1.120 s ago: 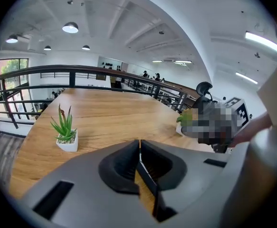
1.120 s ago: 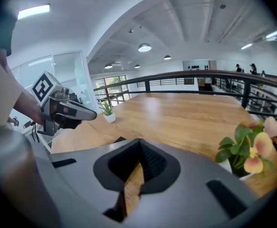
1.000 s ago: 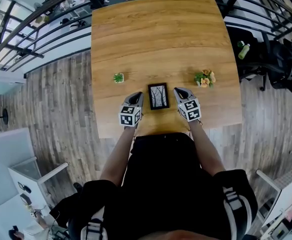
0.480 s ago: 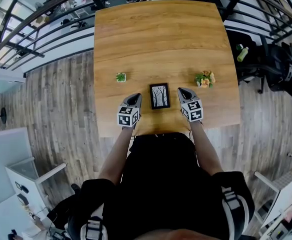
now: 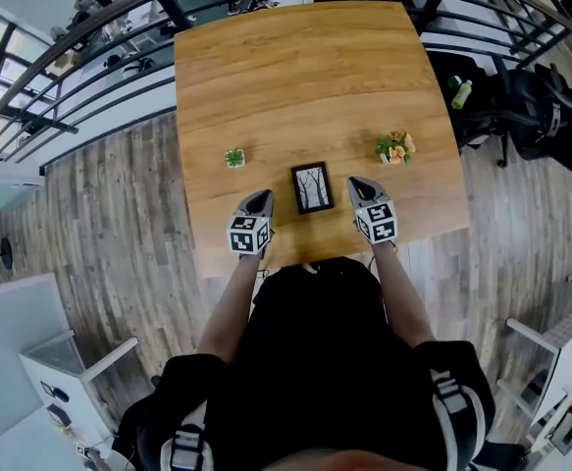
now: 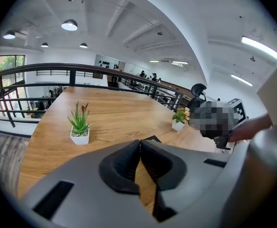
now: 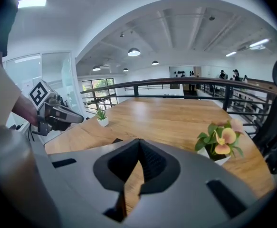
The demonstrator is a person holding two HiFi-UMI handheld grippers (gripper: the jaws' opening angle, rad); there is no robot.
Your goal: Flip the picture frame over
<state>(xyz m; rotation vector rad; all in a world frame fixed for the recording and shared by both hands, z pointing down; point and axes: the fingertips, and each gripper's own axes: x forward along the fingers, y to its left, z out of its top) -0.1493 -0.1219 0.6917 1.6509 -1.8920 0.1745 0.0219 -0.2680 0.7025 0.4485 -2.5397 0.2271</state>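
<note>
Biggest thing in the shot is the long wooden table [image 5: 305,77]. It sits on a plank floor [image 5: 119,194], and a dark railing [image 5: 89,27] curves round its far end. The person stands at the near edge in a black top [image 5: 315,361]. They've got a gripper in each hand, both pointing out over the tabletop and tipped down a bit.

The left gripper [image 5: 264,197] has its jaws pressed together with nothing in them. Its own view only shows wood grain through the slot behind the pads. Same deal with the right gripper [image 5: 354,182]: jaws closed tight, nothing held.

The picture frame [image 5: 312,186] lies flat on the table right between the two grippers, close to the near edge. It's picture side up, bare trees on a pale background inside a black border. Neither gripper touches it, and there's a strip of bare wood on each side.

As for containers, there are two small white pots, one out past each gripper and a little further up the table. The succulent pot [image 5: 234,158] on the left holds a spiky green plant standing upright. The flower pot [image 5: 394,148] on the right holds green leaves and peach-coloured blossoms. Both sit well apart from the frame.
</note>
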